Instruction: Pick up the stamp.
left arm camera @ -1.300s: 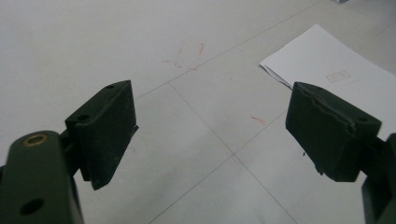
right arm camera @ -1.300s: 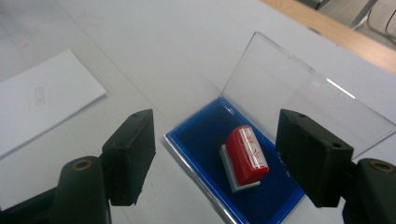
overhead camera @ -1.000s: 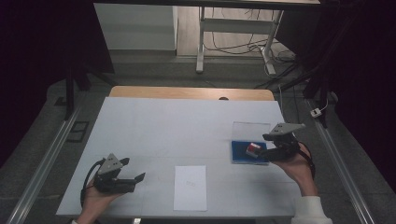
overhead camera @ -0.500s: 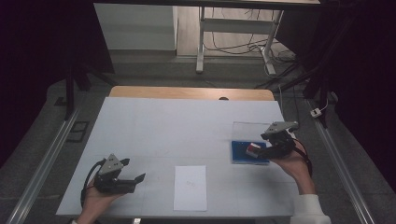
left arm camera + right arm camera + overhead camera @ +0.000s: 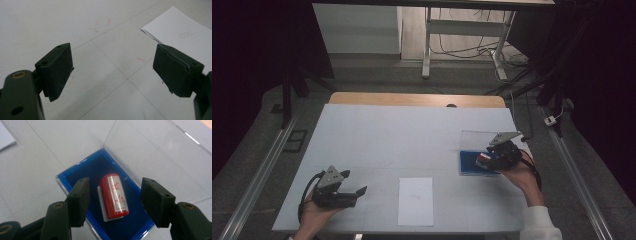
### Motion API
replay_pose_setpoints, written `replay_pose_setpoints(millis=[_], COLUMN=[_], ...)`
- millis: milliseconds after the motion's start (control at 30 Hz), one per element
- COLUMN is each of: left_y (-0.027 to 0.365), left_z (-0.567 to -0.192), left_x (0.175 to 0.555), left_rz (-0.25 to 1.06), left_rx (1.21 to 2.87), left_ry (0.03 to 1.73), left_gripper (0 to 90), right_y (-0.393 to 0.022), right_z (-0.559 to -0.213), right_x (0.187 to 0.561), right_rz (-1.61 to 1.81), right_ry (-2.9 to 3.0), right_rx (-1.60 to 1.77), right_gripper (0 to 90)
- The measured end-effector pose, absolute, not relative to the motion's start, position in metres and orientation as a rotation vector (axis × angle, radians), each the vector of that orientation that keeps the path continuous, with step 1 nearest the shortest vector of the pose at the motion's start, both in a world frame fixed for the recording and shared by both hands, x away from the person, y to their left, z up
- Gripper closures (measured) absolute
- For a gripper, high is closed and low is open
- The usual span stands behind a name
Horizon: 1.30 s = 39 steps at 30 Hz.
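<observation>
a red cylindrical stamp with a white label [image 5: 113, 196] lies on its side in a blue-lined clear plastic case [image 5: 82, 168], long axis running along the case. right gripper [image 5: 115, 200] jaws spread either side of it; left gripper [image 5: 113, 72] jaws spread over bare table.

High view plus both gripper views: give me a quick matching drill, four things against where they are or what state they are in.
Things:
1. red stamp
2. sheet of paper
3. left hand-held gripper
4. clear lid

Places or states:
A. lying flat on the table's near edge, between the two hands
B. open, over bare table left of the paper
C. lying on its side in the blue-lined box
D. swung open behind the box

Pairs: 1-C, 2-A, 3-B, 4-D
</observation>
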<state>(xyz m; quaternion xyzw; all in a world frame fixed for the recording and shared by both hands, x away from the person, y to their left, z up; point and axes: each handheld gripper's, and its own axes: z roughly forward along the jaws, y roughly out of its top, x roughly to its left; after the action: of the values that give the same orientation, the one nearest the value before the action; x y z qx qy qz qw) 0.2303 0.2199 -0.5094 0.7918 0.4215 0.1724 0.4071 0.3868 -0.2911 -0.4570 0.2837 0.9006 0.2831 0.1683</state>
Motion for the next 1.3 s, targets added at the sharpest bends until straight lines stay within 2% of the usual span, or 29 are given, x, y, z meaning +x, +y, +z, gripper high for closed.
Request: replay_pose_setpoints(millis=[367, 500, 733, 1033, 1167, 1300], left_y=[0.218, 0.218, 0.219, 0.219, 0.219, 0.219], left_z=[-0.511, -0.511, -0.510, -0.511, -0.511, -0.512], left_x=[0.231, 0.231, 0.231, 0.231, 0.231, 0.231], left_rz=[0.429, 0.433, 0.436, 0.439, 0.436, 0.432], left_rx=[2.007, 2.007, 2.001, 2.006, 2.010, 2.015], left_ry=[1.064, 1.060, 1.064, 1.064, 1.062, 1.061], left_gripper=[16.5, 16.3, 16.0, 16.0, 15.9, 15.8], right_y=[-0.290, -0.289, -0.289, -0.290, -0.291, -0.293], right_z=[-0.466, -0.469, -0.473, -0.472, -0.471, -0.468], right_x=[0.391, 0.391, 0.392, 0.391, 0.390, 0.389], right_rz=[0.758, 0.735, 0.708, 0.715, 0.730, 0.757], right_ry=[2.585, 2.589, 2.615, 2.614, 2.595, 2.590], right_rx=[0.781, 0.770, 0.753, 0.735, 0.745, 0.752], right_gripper=[48.4, 57.9, 67.5, 68.7, 66.0, 68.1])
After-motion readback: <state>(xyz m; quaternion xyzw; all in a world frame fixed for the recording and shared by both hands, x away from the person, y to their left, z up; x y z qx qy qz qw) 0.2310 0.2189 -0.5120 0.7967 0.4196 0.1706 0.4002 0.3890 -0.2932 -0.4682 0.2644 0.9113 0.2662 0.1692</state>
